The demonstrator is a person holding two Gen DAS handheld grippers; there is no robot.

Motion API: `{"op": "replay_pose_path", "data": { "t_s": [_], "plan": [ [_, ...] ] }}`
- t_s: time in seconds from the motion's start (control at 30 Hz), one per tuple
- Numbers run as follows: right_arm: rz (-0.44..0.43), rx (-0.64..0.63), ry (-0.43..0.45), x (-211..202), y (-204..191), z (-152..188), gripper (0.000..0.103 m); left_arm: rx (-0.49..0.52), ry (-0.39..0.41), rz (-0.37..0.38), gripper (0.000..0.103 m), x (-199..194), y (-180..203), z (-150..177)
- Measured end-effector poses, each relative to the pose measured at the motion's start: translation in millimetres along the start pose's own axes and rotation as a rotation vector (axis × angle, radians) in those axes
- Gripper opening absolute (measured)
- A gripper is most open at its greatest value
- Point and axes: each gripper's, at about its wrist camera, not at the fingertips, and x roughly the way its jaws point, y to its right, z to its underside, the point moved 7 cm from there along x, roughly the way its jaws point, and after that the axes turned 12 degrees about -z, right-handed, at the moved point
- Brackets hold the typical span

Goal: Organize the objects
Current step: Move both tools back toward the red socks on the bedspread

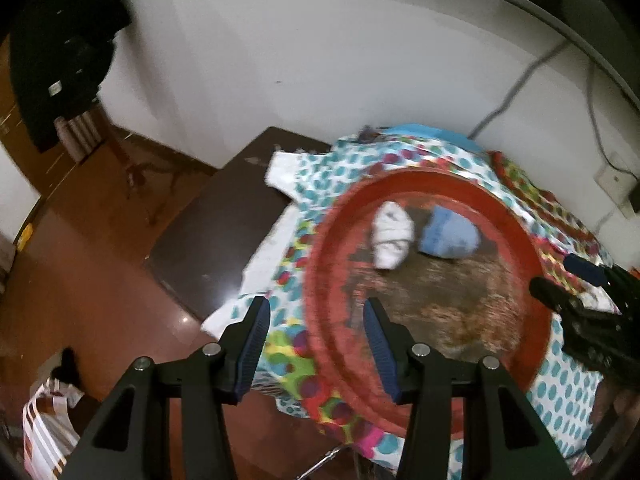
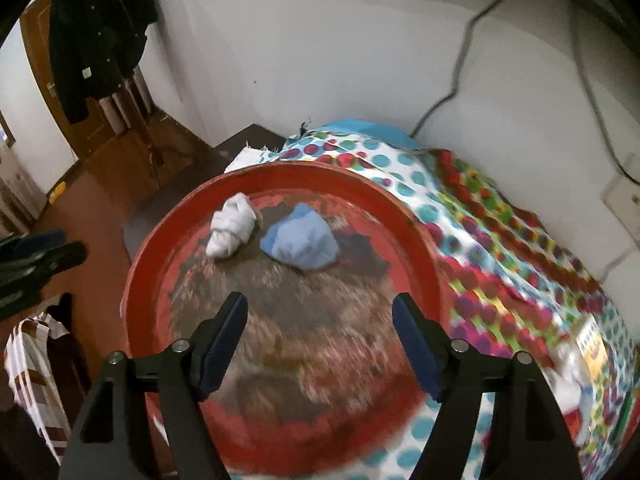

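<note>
Both my grippers hang over the table with their jaws apart and nothing between them. My left gripper [image 1: 316, 344] sits above the near-left rim of the red tray [image 1: 320, 256], one finger over the dotted cloth [image 1: 320, 168] and the other over the tray's worn floor. My right gripper [image 2: 320, 344] hovers above the middle of the tray, its blue-padded fingers [image 2: 224, 344] spread wide over the scuffed brown patch where the red paint has gone; no pad touches anything.

Two rolled sock bundles lie in the far part of the tray, side by side and close, though I cannot tell whether they touch. The white bundle [image 2: 232, 226] is on the left, the light blue bundle [image 2: 300, 242] on the right. Both are well ahead of my fingertips.

From my left camera, the right gripper shows at the right edge, past the tray's rim. The tray rests on the colourful spotted cloth, which drapes over a dark table [image 1: 224, 224] standing against a white wall [image 1: 320, 48]. A grey cable [image 2: 460, 60] runs down that wall behind the cloth. Dark clothing [image 2: 100, 32] hangs by a wooden door on the left.
</note>
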Motion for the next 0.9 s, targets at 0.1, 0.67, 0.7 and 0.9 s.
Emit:
{"op": "replay_pose_path", "data": {
  "t_s": [0.1, 0.67, 0.7, 0.9],
  "plan": [
    [0.029, 0.011, 0.006, -29.4, 16.1, 26.5, 0.075, 0.051, 0.022, 0.03, 0.05, -8.8, 24.3, 0.0],
    [0.203, 0.308, 0.098, -155.1, 150.5, 154.7, 0.075, 0.413, 0.054, 0.286, 0.05, -52.7, 197.1, 57.2],
    [0.21, 0.325, 0.099, -158.5, 157.3, 162.0, 0.075, 0.426, 0.051, 0.3, 0.05, -53.8, 203.4, 61.0],
    [0.238, 0.399, 0.12, -173.7, 183.5, 188.6, 0.075, 0.504, 0.032, 0.326, 0.05, -53.9, 238.6, 83.9]
  ]
}}
